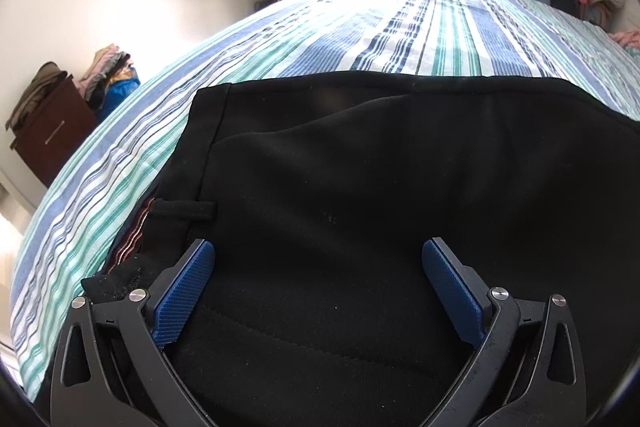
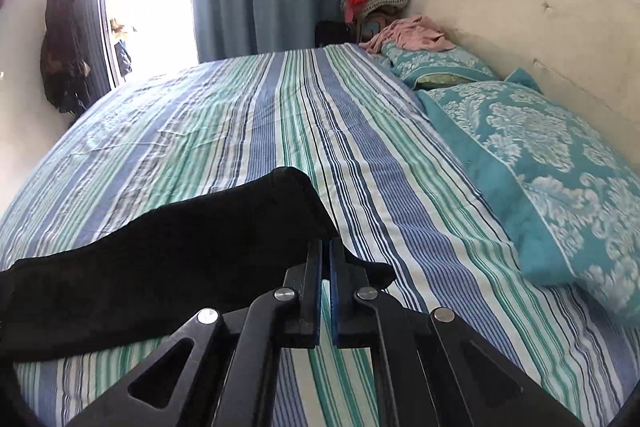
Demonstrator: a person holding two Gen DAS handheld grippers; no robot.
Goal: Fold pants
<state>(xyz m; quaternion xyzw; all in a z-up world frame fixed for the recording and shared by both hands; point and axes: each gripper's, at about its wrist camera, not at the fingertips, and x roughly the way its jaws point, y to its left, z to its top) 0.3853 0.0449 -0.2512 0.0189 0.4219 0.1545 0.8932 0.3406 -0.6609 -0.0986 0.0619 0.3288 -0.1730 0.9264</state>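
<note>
Right gripper (image 2: 325, 247) fingers pressed nearly together, thin slit between blue pads, pinching the end of a black trouser leg at the hem region. Cloth looks caught between the tips, though the exact bite is hidden by the finger bodies; judged as clamped on fabric. Pants (image 2: 168, 259) run from the tips toward 9 o'clock in the right wrist view, lying in a long dark band on the striped bedsheet (image 2: 360, 155). Teal patterned pillows (image 2: 540, 171) sit at 3 o'clock, well apart from the cloth. Pink garment (image 2: 412, 35) by the headboard at 1 o'clock, not involved.

Left gripper (image 1: 318, 255) spread wide, blue pads far apart, nothing between them. It hovers over the waist end of the pants (image 1: 380, 167); belt loop (image 1: 184, 211) and waistband lining show at 9 o'clock of the tips. Fabric fills most of the lower view, top edge straight at 12 o'clock against the sheet. Contact with cloth: cannot tell.

Step judged: early to mid fold, one end gripped, waist end not yet gripped. Some layering shows in the waist area, so a lengthwise fold may already be in; not certain.

Next move likely calls for left to drop and close on the waistband edge near the belt loop, then right to carry the hem over toward the waist, keeping edges aligned and tension even so the leg doesn't twist.
</note>
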